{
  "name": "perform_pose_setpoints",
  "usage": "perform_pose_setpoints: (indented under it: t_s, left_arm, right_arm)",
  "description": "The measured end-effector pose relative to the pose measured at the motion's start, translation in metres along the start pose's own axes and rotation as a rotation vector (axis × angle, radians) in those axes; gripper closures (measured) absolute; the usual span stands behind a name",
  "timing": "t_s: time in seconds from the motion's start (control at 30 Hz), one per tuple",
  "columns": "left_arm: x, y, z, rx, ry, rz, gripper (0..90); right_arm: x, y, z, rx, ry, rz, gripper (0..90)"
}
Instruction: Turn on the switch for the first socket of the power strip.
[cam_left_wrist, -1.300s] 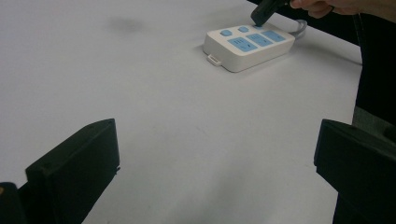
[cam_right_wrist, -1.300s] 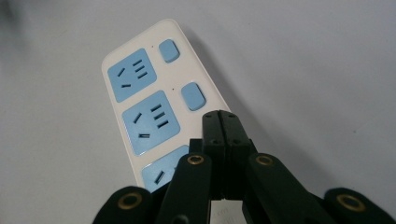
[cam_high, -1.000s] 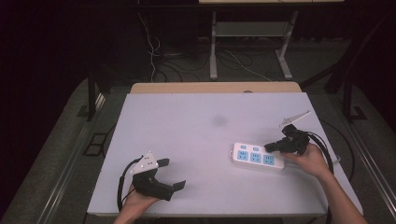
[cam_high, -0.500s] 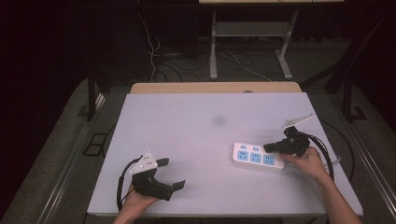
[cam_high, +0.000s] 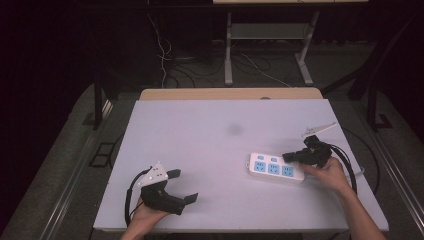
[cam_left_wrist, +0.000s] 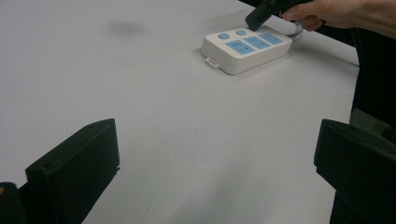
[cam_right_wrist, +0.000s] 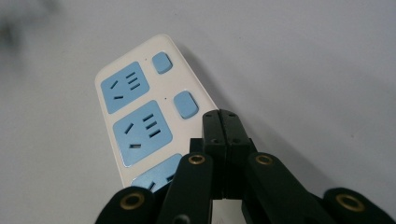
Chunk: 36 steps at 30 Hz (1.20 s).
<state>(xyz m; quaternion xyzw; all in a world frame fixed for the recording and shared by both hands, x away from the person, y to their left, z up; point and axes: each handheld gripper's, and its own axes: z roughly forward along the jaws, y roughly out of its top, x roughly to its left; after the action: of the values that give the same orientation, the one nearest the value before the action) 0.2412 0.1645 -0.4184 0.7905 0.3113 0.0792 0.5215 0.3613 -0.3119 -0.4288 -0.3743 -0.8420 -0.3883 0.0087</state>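
The right gripper (cam_right_wrist: 223, 122), jaws pressed together and empty, hovers over the power strip (cam_high: 276, 169), its tip beside the near switch (cam_right_wrist: 185, 103). Pushing off-centre could slide the light strip across the table (cam_high: 210, 130) or slip off the button. The left gripper (cam_high: 181, 186) rests wide open, well apart to its side.

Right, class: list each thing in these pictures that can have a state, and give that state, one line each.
Left tongs: open, holding nothing, low over the table.
Right tongs: shut, empty, tips over the strip's switches.
Power strip: lying flat on the table, all three sockets unplugged.
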Motion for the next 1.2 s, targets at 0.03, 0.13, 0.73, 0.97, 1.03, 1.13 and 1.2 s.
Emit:
perform_pose_setpoints:
  t_s: [0.03,0.13,0.73,0.97,1.03,1.13,1.2]
  left_arm:
    - [0.0,0.0,0.0,-0.002,-0.001,0.0,0.0]
    - [0.001,0.0,-0.001,-0.003,-0.002,-0.005,0.0]
    - [0.004,-0.001,-0.001,-0.006,0.004,-0.02,0.0]
    - [0.003,-0.001,0.0,0.0,0.0,-0.014,0.0]
    - [0.003,-0.001,0.0,-0.002,-0.001,-0.013,0.0]
    - [0.002,0.0,0.0,-0.006,0.001,-0.015,0.0]
    - [0.001,0.0,-0.002,-0.011,0.001,-0.015,0.0]
  right_arm:
    - [0.0,0.0,0.0,-0.001,-0.004,-0.011,90.0]
    - [0.004,0.001,0.0,0.008,-0.029,-0.034,90.0]
    - [0.012,0.012,-0.001,0.067,-0.048,-0.063,90.0]
    - [0.009,0.009,-0.005,0.077,-0.051,-0.053,90.0]
    - [0.01,0.009,-0.003,0.075,-0.053,-0.061,90.0]
    - [0.011,0.009,0.001,0.074,-0.04,-0.057,90.0]
    - [0.01,0.011,0.001,0.073,-0.064,-0.056,90.0]
